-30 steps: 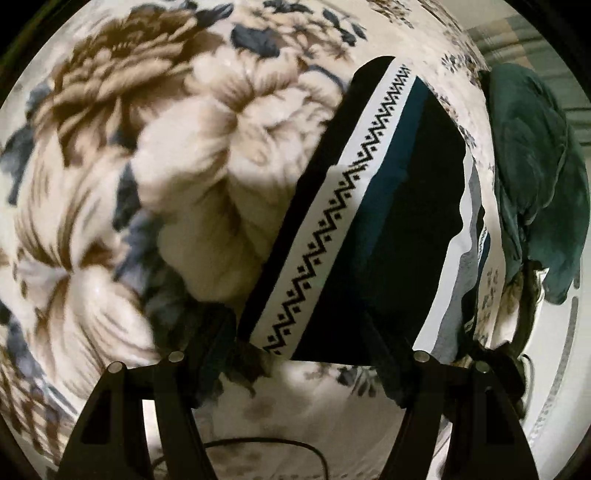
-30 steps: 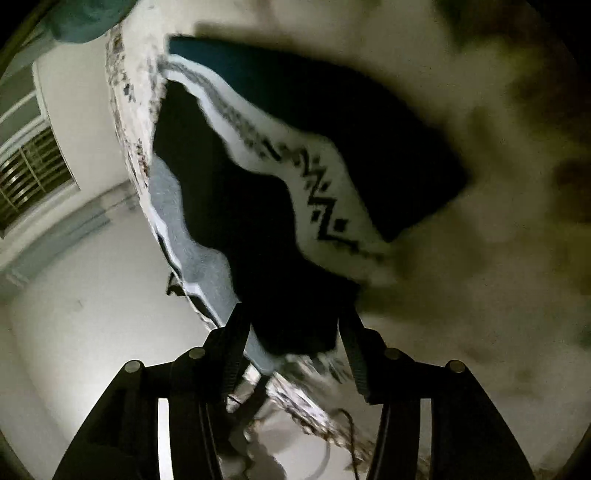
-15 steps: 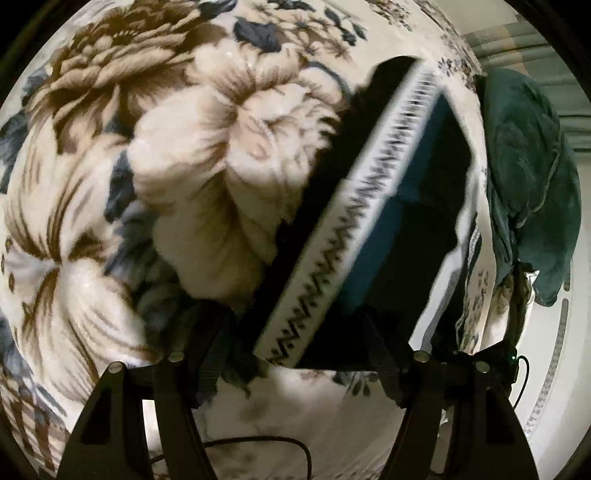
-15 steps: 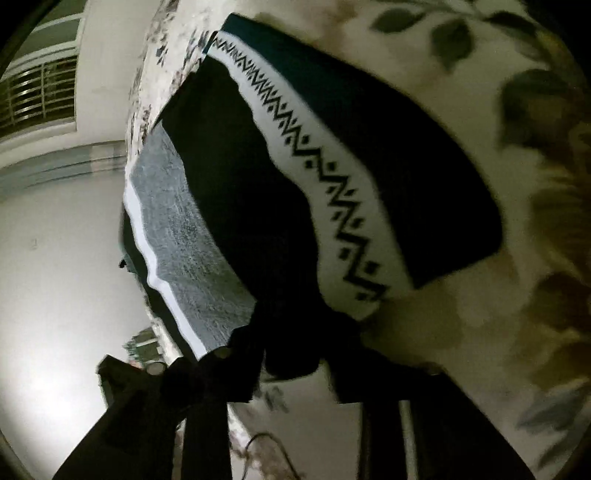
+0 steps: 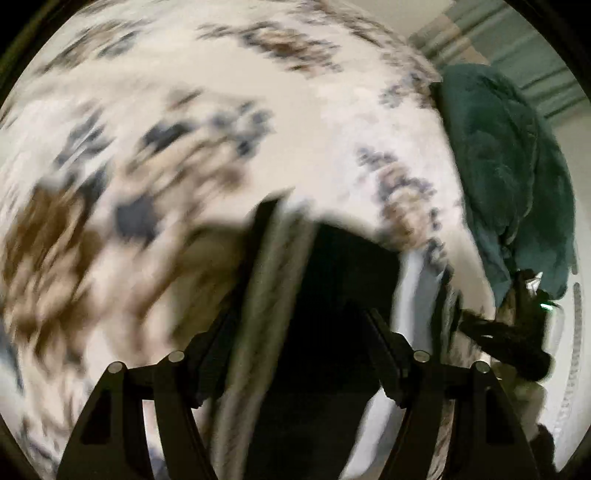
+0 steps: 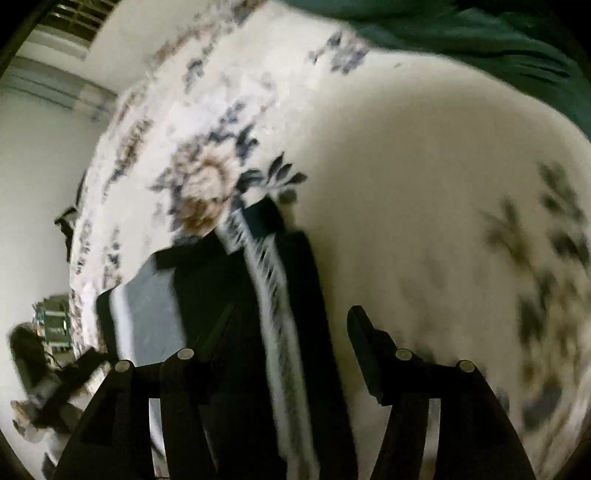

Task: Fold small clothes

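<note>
A small dark garment (image 5: 332,280) with a white zigzag-patterned band lies on a floral blanket (image 5: 184,122). Both views are motion-blurred. In the left wrist view the cloth fills the gap between the fingers of my left gripper (image 5: 295,328), which stand wide apart. In the right wrist view the same garment (image 6: 258,295) runs past the left finger of my right gripper (image 6: 291,325), whose fingers are spread. I cannot see whether either gripper touches the cloth.
A dark green blanket or garment (image 5: 509,173) is heaped at the bed's far right edge and shows at the top of the right wrist view (image 6: 480,33). The other gripper (image 5: 509,339) shows past the bed edge. Wall and floor lie beyond.
Both grippers have swung forward over the garment, which now sits low between the fingers. The right gripper, which held a corner of the cloth, has opened wide. The left stays open.
</note>
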Action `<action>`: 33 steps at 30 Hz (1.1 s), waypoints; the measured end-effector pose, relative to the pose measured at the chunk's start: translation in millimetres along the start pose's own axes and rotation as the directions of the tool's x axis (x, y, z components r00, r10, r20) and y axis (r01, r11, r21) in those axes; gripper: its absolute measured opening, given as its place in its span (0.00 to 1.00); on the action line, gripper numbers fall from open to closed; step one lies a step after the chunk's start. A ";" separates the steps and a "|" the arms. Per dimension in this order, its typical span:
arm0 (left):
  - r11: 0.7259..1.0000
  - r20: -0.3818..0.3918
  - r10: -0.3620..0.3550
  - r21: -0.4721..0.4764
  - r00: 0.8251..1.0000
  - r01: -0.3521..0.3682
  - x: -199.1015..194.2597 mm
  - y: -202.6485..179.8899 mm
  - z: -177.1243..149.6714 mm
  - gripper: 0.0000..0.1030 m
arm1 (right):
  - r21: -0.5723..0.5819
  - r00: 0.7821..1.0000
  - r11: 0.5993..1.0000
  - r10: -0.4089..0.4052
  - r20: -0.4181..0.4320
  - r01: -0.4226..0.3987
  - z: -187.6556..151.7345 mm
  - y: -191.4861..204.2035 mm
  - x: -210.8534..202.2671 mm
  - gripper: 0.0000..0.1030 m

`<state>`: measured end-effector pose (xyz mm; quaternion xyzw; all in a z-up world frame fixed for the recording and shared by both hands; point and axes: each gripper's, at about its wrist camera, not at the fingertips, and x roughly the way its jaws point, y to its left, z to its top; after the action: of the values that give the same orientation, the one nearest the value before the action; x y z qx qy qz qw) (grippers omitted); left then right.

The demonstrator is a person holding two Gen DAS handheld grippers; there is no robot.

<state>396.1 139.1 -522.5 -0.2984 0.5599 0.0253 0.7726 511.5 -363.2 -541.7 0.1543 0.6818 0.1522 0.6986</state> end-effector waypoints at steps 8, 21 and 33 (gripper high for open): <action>0.965 -0.022 0.013 0.263 1.000 -0.007 42.7 -78.1 33.7 0.66 | -0.053 0.994 0.998 -0.042 0.098 0.047 8.8 12.2 2.4 0.13; 0.996 0.035 0.088 0.029 0.996 -0.089 3.1 -22.2 -9.1 0.78 | -0.631 0.982 0.776 -0.102 -0.160 -0.022 28.4 127.6 2.9 0.56; 0.992 0.034 0.098 -0.078 0.995 -0.095 -2.9 7.6 -25.8 0.78 | -0.748 0.807 0.565 -0.225 -0.546 -0.349 19.7 185.4 99.0 0.22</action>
<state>370.2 133.7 -528.3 -0.2995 0.5578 0.0896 0.7689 533.1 -153.5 -552.5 -0.2183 0.7042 0.5169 0.4350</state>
